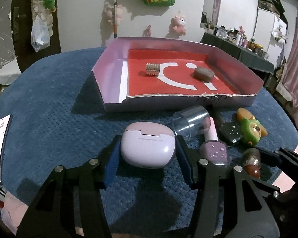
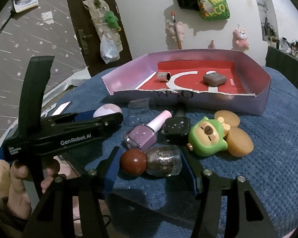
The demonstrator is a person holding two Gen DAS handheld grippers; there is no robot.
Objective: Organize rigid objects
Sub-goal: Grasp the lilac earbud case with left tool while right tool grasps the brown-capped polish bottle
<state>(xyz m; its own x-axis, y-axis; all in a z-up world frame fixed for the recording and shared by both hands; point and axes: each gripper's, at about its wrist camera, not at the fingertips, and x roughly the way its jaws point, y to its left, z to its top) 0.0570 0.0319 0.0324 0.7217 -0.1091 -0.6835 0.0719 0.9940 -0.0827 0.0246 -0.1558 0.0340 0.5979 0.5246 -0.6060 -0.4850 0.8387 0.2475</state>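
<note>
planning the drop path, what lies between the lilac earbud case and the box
Bare blue cloth only. In the left wrist view nothing lies between the lilac earbud case and the box; the clear cup lies off to the right.

A shallow box is set on the cloth-covered table at twelve o'clock. Inside it, a ribbed cylinder is placed at nine o'clock of a small case. Before the box, an earbud case is flanked at three o'clock by bottles and a figurine.
</note>
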